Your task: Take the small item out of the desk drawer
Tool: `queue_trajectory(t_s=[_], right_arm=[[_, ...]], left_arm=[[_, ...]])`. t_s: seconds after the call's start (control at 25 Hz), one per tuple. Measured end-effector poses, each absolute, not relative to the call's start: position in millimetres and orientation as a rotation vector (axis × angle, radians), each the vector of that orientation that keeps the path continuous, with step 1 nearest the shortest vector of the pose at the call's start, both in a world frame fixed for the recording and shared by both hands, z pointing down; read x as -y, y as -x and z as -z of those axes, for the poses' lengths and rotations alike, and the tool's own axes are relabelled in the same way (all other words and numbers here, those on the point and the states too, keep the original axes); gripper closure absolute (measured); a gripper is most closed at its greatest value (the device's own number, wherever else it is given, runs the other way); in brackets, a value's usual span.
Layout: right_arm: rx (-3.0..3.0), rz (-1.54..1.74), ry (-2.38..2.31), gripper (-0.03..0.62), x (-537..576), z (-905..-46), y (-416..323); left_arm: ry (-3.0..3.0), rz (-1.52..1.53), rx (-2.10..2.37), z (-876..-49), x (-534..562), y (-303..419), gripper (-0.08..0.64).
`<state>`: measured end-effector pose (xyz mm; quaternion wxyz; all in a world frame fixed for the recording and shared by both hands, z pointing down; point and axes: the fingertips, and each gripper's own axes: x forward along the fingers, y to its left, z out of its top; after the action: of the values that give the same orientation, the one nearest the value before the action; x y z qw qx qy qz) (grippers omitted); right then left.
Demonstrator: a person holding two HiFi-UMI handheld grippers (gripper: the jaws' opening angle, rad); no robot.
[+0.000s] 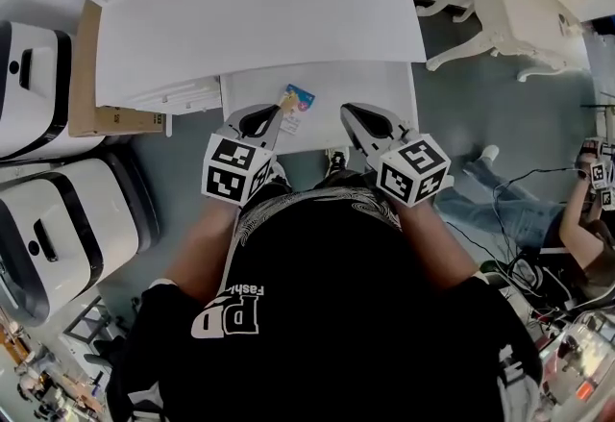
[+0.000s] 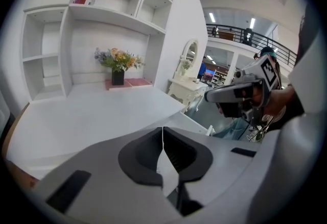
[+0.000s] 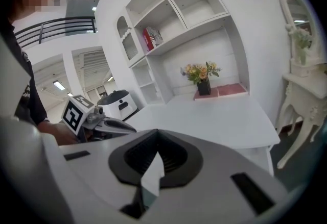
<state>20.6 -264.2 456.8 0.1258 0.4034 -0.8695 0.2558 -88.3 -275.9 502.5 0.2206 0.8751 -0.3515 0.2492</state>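
The left tool [image 1: 280, 111] is held closed on nothing, just left of the small item [image 1: 301, 97], which lies in the open drawer [image 1: 380, 84]. The right tool [image 1: 348, 112], likewise closed, is judged farther off.

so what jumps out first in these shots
The left gripper and the right gripper, each with a black-and-white marker cube and jaws together, hang over the open white drawer in the middle of the head view. A small blue card sits right at the left gripper's tip; whether it is gripped I can't tell. A pot of flowers stands at the back of the white desk.
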Motion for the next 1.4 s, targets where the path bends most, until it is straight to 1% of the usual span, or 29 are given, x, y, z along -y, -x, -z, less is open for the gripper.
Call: queue_trajectory(t_s=[0.2,0.48,0.64,0.88,1.12,1.4], right_arm=[[2.535,-0.786,-1.127,0.583,270,-469,-34],[2.527,-0.82,-1.093,0.583,281,-479,-52],[2.518,-0.829,-1.082,0.583,285,-485,-63],[2.517,-0.844,-1.078,0.583,293,-491,-78],[2.489,-0.862,-1.087,0.583,298,-499,-97],[2.465,-0.887,-1.09,0.583,299,-509,-112]], left_arm=[[-2.323,-0.76,1.002,-550,283,82,0.543],[-2.315,-1.001,1.04,-599,299,77,0.54],[-2.306,-1.1,1.005,-626,301,68,0.5],[-2.239,-1.195,0.968,-666,305,60,0.482],[-2.171,-1.267,0.935,-703,311,54,0.48],[-2.085,-1.351,0.906,-738,312,54,0.416]])
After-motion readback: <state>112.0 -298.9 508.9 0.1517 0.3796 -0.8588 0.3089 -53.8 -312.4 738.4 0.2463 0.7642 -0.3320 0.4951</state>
